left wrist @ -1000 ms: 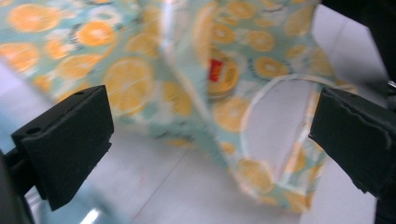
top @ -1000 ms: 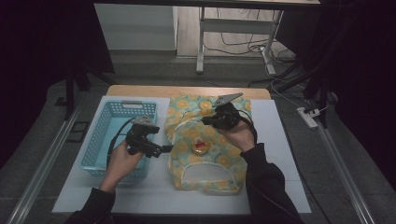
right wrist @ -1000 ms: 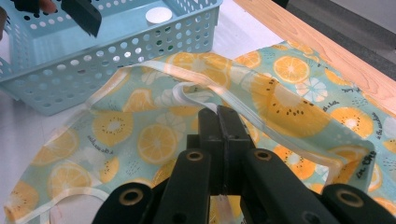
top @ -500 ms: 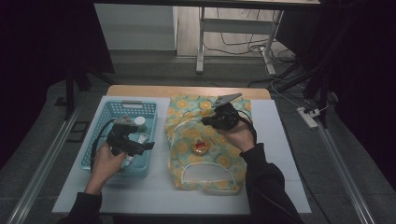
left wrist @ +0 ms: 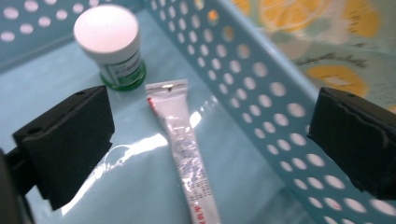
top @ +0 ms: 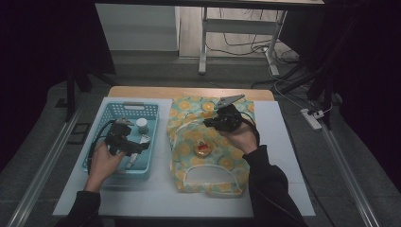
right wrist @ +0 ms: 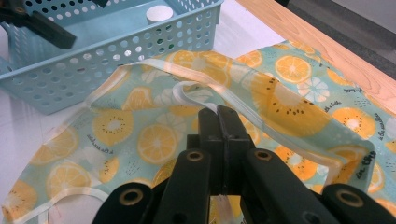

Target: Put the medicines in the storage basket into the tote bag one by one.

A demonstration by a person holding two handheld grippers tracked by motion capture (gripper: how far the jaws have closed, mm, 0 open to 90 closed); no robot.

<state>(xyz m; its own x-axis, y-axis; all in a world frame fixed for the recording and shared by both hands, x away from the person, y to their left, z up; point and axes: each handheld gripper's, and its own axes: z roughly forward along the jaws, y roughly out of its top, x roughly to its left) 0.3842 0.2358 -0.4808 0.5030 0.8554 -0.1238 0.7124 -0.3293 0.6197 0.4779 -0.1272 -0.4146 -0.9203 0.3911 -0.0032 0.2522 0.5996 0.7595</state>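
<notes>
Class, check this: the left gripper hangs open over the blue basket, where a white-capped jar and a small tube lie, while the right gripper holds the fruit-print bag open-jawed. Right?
Not quite. The right gripper is shut on the fruit-print bag, pinching its white edge, as the right gripper view shows. The rest holds: the left gripper hangs open over the blue basket, jar and tube.

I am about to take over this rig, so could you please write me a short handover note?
Right gripper: shut on the white strap of the fruit-print fabric bag, lifting it.
Left gripper: open inside the perforated light-blue plastic basket, over the white tube; white-lidded green jar beside it.
Done: nothing bagged.
Left, probably: grasp the tube, then the jar, and bag both.
</notes>
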